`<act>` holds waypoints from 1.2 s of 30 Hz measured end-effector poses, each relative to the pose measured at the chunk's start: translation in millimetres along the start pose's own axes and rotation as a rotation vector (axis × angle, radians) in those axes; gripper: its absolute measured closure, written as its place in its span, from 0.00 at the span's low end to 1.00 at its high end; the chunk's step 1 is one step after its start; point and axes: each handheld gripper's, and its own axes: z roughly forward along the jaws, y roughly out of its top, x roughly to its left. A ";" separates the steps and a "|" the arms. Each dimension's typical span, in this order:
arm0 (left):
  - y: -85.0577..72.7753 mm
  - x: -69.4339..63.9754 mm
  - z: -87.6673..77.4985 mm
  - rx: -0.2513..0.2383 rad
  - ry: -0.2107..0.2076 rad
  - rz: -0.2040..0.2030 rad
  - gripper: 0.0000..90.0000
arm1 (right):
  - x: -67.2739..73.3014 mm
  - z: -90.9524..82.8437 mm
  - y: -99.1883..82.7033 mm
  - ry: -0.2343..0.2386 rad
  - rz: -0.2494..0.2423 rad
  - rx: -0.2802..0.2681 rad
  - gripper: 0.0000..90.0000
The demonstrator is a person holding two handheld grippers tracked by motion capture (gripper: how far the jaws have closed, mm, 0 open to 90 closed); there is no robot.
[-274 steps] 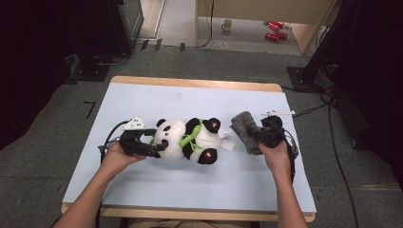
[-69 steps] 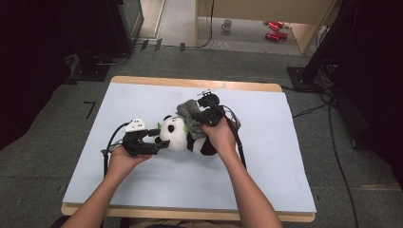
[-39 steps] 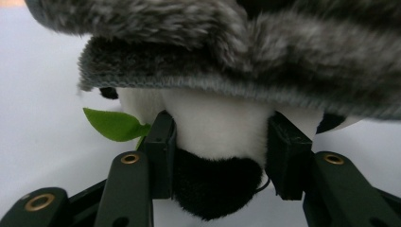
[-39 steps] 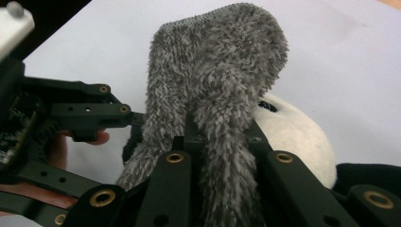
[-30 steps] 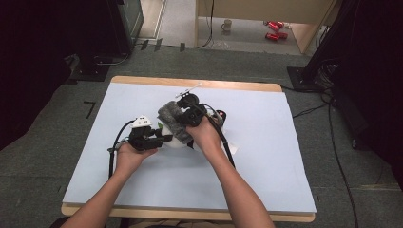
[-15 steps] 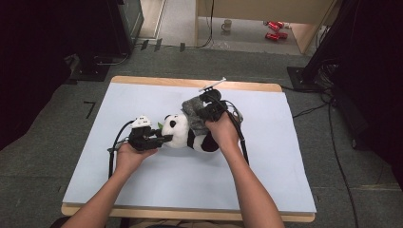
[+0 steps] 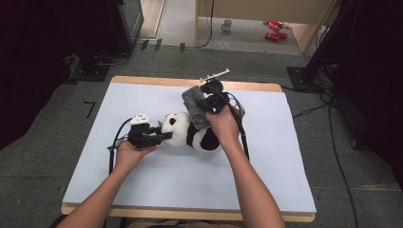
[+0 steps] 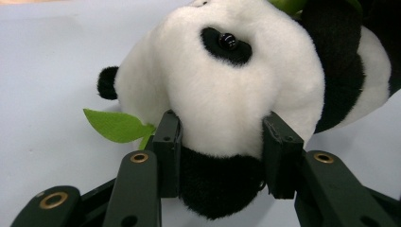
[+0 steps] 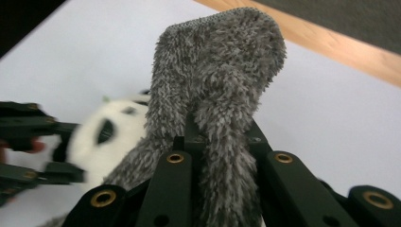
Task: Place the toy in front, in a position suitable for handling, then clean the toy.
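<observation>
Left gripper (image 8: 220,142) clamps the panda plush (image 8: 236,90) by its head, jaws pressed into the fur; the plush lies on the pale blue table mat (image 7: 142,190) near its middle. Right gripper (image 9: 220,137) pinches a grey fuzzy cloth (image 9: 217,71), jaws closed on it, just above the panda's body.

In the left gripper view, the picture's edges cut off the panda (image 8: 236,94)'s body at the far right. The grey cloth (image 9: 217,80) blocks most of our right gripper view; beyond it the panda's face (image 9: 106,132) blurs. We cannot read the far red items (image 7: 273,31) on the floor.
</observation>
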 end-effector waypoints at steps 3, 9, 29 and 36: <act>2.7 0.0 0.4 0.001 0.007 -0.003 0.63 | 20.9 1.7 8.9 0.037 -0.031 -0.021 0.88; 5.0 1.8 0.6 0.004 0.001 -0.017 0.63 | 45.3 24.8 8.6 0.129 -0.041 0.017 0.88; 5.4 1.2 1.3 0.004 0.002 -0.038 0.63 | 19.2 34.3 -13.8 0.025 -0.065 0.099 0.88; 4.6 0.5 1.2 0.004 -0.002 -0.037 0.64 | -6.8 34.5 -15.3 0.035 -0.005 0.163 0.88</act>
